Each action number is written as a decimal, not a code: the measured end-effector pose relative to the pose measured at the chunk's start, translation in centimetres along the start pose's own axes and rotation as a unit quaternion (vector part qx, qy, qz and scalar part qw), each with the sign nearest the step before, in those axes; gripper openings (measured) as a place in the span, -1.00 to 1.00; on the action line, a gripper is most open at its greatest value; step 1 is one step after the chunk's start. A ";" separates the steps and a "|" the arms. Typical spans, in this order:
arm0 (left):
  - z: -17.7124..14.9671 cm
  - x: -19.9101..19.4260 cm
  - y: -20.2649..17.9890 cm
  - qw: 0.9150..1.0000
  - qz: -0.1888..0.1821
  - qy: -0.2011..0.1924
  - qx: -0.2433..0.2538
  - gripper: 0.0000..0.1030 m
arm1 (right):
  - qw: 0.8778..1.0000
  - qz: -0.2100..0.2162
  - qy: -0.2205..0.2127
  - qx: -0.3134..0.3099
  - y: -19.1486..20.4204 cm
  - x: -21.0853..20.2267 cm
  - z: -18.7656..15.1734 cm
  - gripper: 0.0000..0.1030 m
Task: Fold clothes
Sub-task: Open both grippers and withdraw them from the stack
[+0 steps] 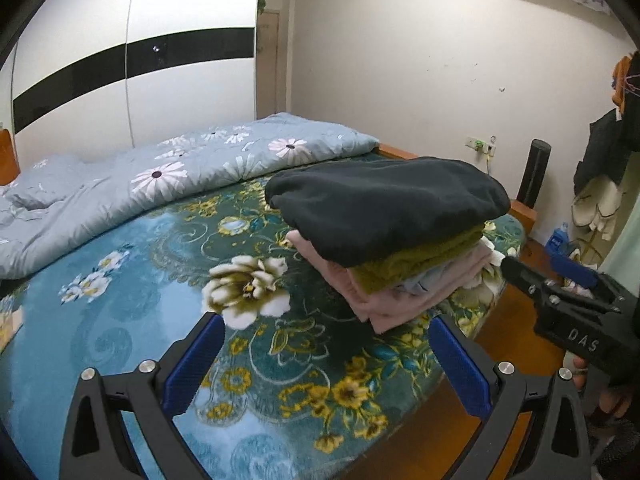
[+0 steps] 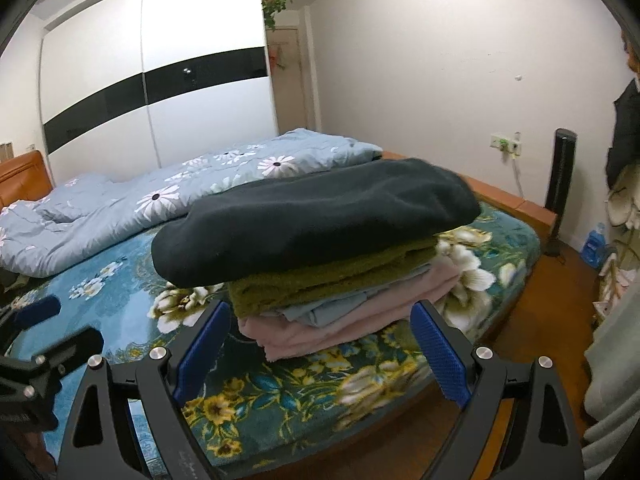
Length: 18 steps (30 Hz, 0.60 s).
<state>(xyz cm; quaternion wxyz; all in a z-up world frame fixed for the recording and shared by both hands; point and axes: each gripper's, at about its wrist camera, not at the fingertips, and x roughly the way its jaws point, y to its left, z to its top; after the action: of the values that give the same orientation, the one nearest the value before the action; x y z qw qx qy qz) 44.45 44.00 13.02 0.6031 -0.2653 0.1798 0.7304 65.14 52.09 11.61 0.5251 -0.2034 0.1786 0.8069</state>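
Observation:
A stack of folded clothes (image 1: 400, 248) sits on the bed near its right edge: a dark garment (image 1: 384, 204) on top, an olive one (image 1: 416, 264) under it, then pale blue and pink pieces (image 1: 400, 300). The stack also shows in the right wrist view (image 2: 320, 248), with the dark garment (image 2: 316, 216) on top. My left gripper (image 1: 326, 344) is open and empty, low over the bedspread in front of the stack. My right gripper (image 2: 320, 336) is open and empty, just in front of the stack's pink bottom layers (image 2: 320, 332). It also shows in the left wrist view (image 1: 560, 280).
The bed has a teal floral bedspread (image 1: 160, 280) and a rumpled blue daisy quilt (image 1: 160, 176) along its far side. A white and black wardrobe (image 1: 120, 72) stands behind. At right are a black tower (image 2: 560, 184), hanging clothes (image 1: 604, 152), a blue bottle (image 2: 594, 244) and wooden floor (image 2: 540, 320).

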 end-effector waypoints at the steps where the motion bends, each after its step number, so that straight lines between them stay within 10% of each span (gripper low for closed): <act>1: 0.1 -0.4 -0.2 1.000 0.007 0.001 0.003 1.00 | 1.000 -0.005 -0.003 0.001 0.0 -0.6 0.2 0.79; 18: 0.2 -3.7 -0.1 1.000 0.023 0.007 -0.010 1.00 | 1.000 0.014 -0.001 -0.017 1.8 -3.5 1.3 0.79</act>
<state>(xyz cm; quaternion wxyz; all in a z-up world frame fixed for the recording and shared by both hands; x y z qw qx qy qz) 45.01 41.26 15.39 0.5818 -0.2723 0.1828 0.7443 64.55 49.31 14.70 0.5101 -0.2090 0.1671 0.8175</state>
